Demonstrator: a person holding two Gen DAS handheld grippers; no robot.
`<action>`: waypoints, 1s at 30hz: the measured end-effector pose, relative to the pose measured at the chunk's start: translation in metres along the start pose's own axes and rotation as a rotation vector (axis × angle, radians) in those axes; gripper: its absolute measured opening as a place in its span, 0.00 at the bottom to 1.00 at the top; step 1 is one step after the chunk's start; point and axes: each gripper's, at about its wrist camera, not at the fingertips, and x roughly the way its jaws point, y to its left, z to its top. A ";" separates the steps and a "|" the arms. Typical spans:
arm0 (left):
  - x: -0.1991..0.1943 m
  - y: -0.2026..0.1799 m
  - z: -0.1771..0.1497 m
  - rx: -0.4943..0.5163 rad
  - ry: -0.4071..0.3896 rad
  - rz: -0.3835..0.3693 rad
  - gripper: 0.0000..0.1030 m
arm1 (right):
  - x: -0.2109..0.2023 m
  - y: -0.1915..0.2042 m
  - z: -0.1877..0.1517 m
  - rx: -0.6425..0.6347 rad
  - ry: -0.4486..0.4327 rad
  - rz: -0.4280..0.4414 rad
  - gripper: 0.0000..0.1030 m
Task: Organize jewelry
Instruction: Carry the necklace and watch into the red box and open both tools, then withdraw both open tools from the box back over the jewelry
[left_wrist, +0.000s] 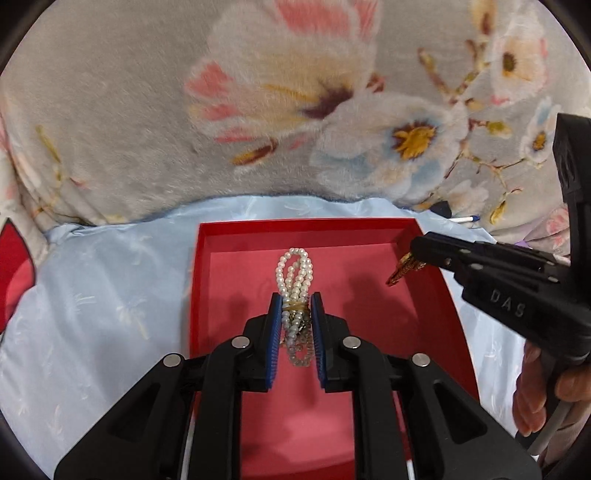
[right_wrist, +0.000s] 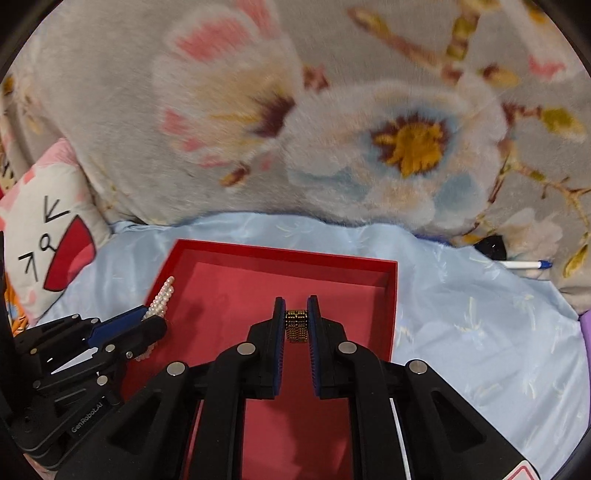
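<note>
Holding: two pieces of jewelry over the red box (left_wrist: 236, 230), one in each gripper; neither let go yet
Left gripper (left_wrist: 294, 306): closed tight on the pearl bracelet (left_wrist: 294, 267); pearl loops sticking out past the blue pads, above the middle of the box floor
Right gripper (right_wrist: 295, 308): closed tight on the gold bracelet (right_wrist: 296, 326); held above the box floor, nearer the right wall
Touching the floor or not: hard to tell from here; maybe just above it
Done: both pieces picked up and brought over the box
Left to do: lower, open up, set both down inside; nothing resting loose in the box yet
Around: blue sheet (right_wrist: 480, 332) under the box; flower blanket (left_wrist: 147, 110) behind; a pen (right_wrist: 526, 264) lying well away on the right
</note>
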 end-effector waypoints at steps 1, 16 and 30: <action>0.008 0.002 0.002 -0.010 0.012 0.004 0.15 | 0.009 -0.002 0.002 0.010 0.012 -0.007 0.10; 0.023 0.022 0.004 -0.075 -0.033 0.095 0.57 | 0.001 -0.023 -0.008 0.049 -0.074 -0.053 0.35; -0.107 0.035 -0.122 -0.065 -0.079 0.184 0.76 | -0.144 -0.024 -0.175 0.008 -0.152 0.034 0.55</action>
